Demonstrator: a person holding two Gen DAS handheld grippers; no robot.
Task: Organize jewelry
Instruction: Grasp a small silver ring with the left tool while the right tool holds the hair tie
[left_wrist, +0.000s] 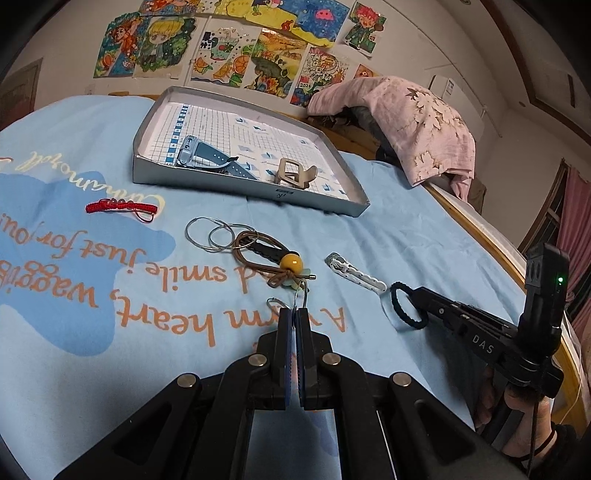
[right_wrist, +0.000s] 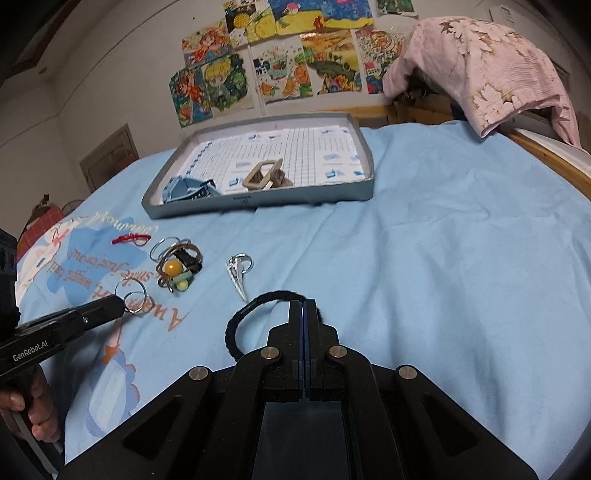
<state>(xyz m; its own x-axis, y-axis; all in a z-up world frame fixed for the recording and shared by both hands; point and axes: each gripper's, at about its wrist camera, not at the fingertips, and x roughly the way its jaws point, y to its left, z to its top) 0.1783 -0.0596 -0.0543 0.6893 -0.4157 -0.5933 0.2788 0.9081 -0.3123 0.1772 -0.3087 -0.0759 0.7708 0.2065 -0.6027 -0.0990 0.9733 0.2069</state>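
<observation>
My left gripper (left_wrist: 294, 314) is shut on thin silver rings (left_wrist: 300, 295), held just above the blue bedsheet; they show in the right wrist view too (right_wrist: 133, 295). My right gripper (right_wrist: 303, 306) is shut on a black braided hair tie (right_wrist: 243, 321), also seen from the left wrist view (left_wrist: 406, 306). The grey tray (left_wrist: 332, 201) holds a blue watch strap (left_wrist: 207, 158) and a beige clip (left_wrist: 291, 173). Loose on the sheet lie a red cord bracelet (left_wrist: 120, 206), silver hoops (left_wrist: 210, 232), a brown cord with a yellow bead (left_wrist: 284, 264) and a white strap (left_wrist: 356, 273).
A pink cloth (left_wrist: 417, 122) hangs over the wooden bed rail (left_wrist: 476, 229) at the right. Drawings cover the wall (left_wrist: 236, 55) behind the tray. The bed's right edge runs close beside the right gripper's handle.
</observation>
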